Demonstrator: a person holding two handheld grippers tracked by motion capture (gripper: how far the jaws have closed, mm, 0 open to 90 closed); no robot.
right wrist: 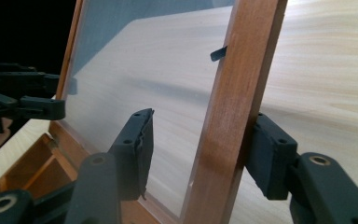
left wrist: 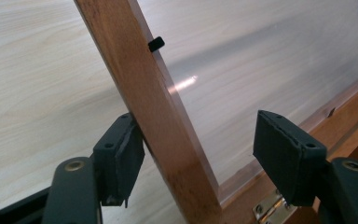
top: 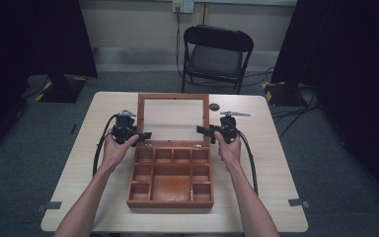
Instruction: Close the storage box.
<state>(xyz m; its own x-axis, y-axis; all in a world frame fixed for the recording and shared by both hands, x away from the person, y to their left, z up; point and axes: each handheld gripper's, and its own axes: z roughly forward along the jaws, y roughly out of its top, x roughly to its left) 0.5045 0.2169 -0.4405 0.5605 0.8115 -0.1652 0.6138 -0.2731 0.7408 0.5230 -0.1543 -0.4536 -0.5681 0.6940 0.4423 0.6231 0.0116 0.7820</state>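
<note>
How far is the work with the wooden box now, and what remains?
Done: the wooden box is open, its glass lid upright, the compartments bare. In hand: each gripper straddles a side rail of the lid frame. The left gripper touches its rail with one pad only; the right gripper looks almost clamped. Left, probably: swinging the lid, perhaps shut.

The box was made of reddish-brown wood that looked smooth with a soft shine, and its open lid was a wooden frame around a clear, shiny pane that caught a bright spot of light. A small hinge on the box was shiny yellow metal, and the table was pale wood with fine lines in it. The pads on the left gripper and the right gripper looked like dull black rubber with rough edges.
</note>
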